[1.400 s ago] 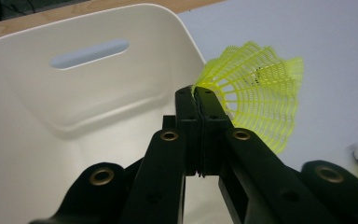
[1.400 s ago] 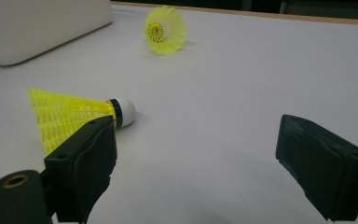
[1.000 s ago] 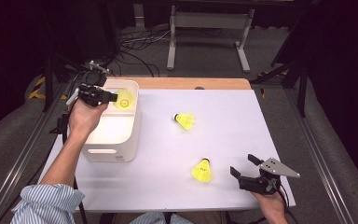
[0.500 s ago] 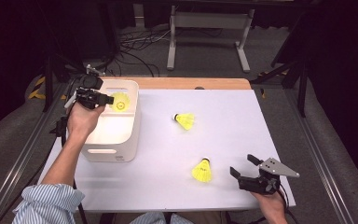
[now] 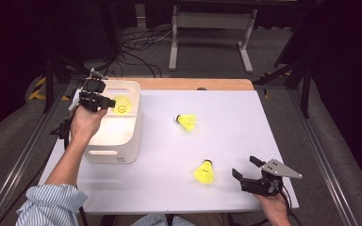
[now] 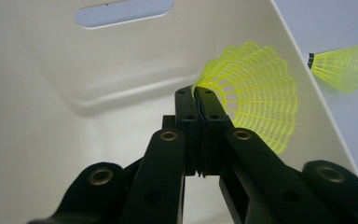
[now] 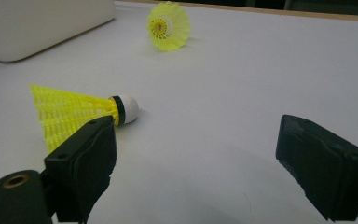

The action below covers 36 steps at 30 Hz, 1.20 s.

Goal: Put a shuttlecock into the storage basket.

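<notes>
Clearly, the shuttlecock (image 6: 256,100) is neon yellow, its mesh skirt flared.

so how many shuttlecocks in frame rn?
3. One pinched in the left gripper over the white bin, one mid-table, one by the open right gripper at. The bin floor is partly hidden.

Three yellow shuttlecocks (image 5: 122,104) (image 5: 187,122) (image 5: 204,172), one white bin (image 5: 122,141).
</notes>
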Motion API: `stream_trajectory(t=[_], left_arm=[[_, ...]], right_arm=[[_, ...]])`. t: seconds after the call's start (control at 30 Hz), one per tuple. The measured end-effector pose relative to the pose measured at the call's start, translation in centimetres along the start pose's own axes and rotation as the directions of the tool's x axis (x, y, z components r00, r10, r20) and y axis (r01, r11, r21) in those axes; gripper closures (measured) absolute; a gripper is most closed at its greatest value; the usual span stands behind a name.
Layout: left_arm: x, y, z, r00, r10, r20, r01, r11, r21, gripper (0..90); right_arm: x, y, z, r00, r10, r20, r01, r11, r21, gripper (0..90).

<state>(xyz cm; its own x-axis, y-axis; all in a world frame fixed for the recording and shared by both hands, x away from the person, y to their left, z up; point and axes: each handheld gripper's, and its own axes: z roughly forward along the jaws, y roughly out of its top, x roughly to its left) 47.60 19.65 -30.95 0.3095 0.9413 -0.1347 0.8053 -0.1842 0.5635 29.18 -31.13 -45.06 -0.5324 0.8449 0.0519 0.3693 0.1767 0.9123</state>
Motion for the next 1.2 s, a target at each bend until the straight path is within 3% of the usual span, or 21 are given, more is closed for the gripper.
stream_trajectory(t=[0.8,1.2], left_arm=[[0.4,-0.1,3.2,0.9995,-0.016,-0.026,0.018,0.9960,0.088,88.8],[0.7,-0.3,4.0,0.9991,-0.026,-0.032,0.029,0.9934,0.111,88.7]], right_arm=[[0.0,0.0,0.0,1.0000,0.000,-0.004,0.000,1.0000,0.001,12.7],[0.0,0.0,0.0,1.0000,0.002,-0.002,-0.002,1.0000,0.001,12.7]])
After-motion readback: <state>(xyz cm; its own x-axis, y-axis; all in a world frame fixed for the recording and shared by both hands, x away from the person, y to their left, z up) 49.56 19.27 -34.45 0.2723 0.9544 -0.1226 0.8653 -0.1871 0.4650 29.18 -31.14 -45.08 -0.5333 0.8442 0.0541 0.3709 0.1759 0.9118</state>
